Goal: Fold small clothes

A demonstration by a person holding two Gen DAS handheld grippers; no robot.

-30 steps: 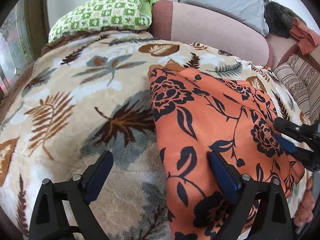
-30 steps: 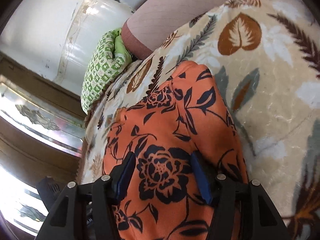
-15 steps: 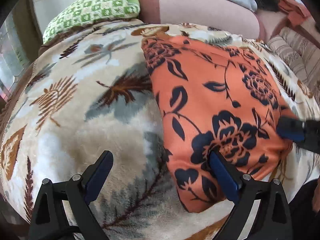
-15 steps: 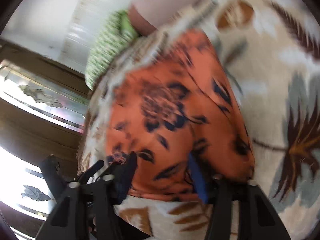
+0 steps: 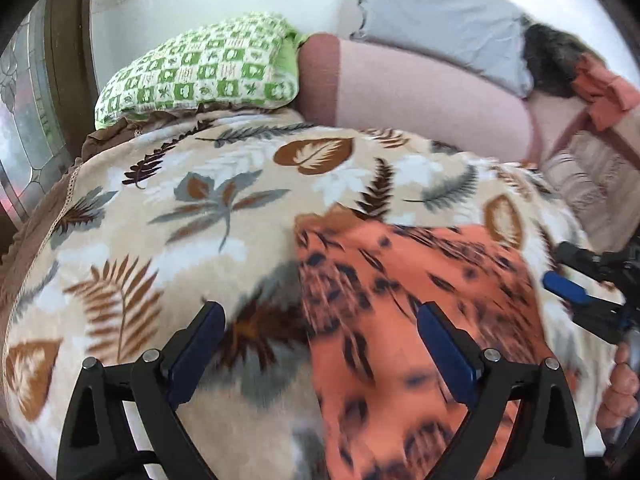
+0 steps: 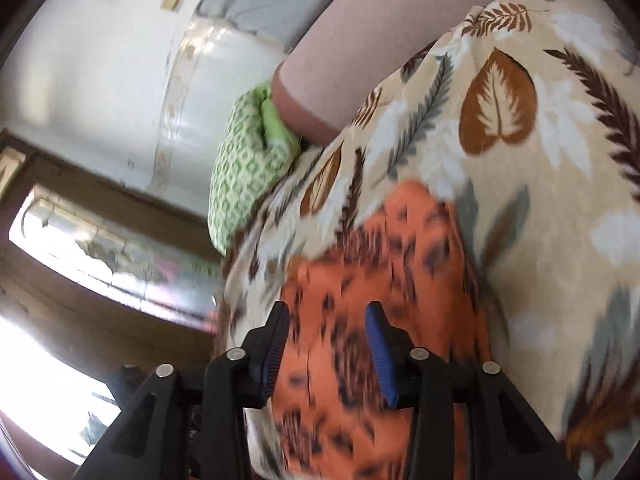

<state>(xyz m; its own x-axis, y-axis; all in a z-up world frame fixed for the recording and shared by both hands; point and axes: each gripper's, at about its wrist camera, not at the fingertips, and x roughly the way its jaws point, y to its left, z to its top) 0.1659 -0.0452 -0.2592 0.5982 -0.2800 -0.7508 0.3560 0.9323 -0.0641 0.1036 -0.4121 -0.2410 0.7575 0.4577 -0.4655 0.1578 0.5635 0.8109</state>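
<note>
Both grippers were drawn back and raised; the right gripper (image 6: 332, 344) jaws had been reopening, empty, the left gripper (image 5: 320, 352) spread wide. Folded orange garment (image 5: 420, 312) lay on the blanket (image 5: 180, 208)'s near right; a careless regrasp could undo it.

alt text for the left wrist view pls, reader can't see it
An orange cloth with a dark floral print lies on a leaf-patterned blanket, motion-blurred, beyond the wide-open left gripper. The right gripper shows at the right edge, with a green checked pillow behind.
</note>
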